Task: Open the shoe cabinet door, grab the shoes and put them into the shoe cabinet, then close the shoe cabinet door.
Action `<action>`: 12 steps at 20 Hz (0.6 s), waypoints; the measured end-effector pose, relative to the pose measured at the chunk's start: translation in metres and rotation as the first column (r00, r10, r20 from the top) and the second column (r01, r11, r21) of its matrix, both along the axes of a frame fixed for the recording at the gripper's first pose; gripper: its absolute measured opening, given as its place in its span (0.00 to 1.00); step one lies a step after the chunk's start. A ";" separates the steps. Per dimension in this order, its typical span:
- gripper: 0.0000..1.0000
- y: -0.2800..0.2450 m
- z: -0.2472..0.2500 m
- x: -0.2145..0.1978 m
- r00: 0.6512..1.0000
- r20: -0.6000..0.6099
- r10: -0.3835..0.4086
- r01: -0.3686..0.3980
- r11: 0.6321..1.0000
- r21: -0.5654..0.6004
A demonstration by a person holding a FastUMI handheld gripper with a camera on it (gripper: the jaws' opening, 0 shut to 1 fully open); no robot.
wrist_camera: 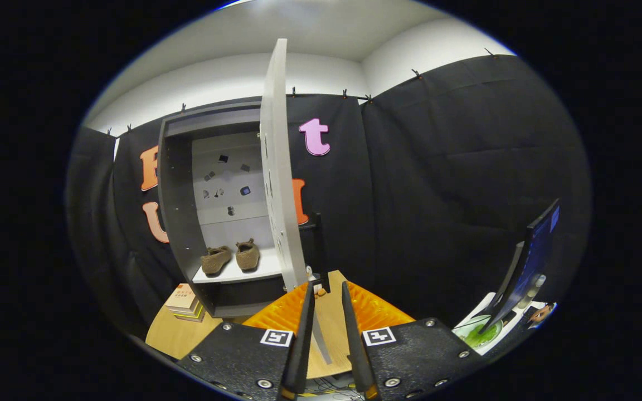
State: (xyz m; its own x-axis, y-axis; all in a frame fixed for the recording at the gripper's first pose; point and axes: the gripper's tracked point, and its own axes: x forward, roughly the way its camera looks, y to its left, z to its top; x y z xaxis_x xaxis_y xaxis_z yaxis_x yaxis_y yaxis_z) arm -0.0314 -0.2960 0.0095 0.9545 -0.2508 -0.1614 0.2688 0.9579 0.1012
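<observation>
**Two shoes on the cabinet shelf, door standing open**

In the gripper view, the shoe cabinet [187, 223] is seen standing upright on the wooden worktop [176, 334], its long axis vertical and its open front turned toward the camera. It is dark grey on the outside with a pale back panel, on which several small dark marks are seen. One door [277, 167] is counted; it is pale grey, swung out edge-on toward the camera at the cabinet's right side, tall and narrow, with small holes along its inner face. Two shoes [230, 257] are seen side by side on the white shelf [243, 273] inside the cabinet, low in the compartment. They are brown and soft-looking, their long axes running front to back; which end is the toe cannot be told. A small stack of books [185, 302] lies on the worktop just left of the cabinet's base. A dark monitor [527, 267] stands well to the cabinet's right. The tool [326, 292] is held in front of the cabinet, its two fingers slightly parted with nothing between them, their tips just right of the door's lower edge.
</observation>
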 end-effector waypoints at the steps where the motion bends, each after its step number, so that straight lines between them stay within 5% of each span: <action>1: 0.32 -0.005 -0.003 0.009 1.000 -0.003 0.022 -0.022 1.000 -0.001; 6: 0.33 -0.006 -0.013 0.056 0.989 -0.002 0.146 -0.146 0.989 0.029; 12: 0.36 -0.007 -0.019 0.077 0.983 0.007 0.183 -0.183 0.983 -0.007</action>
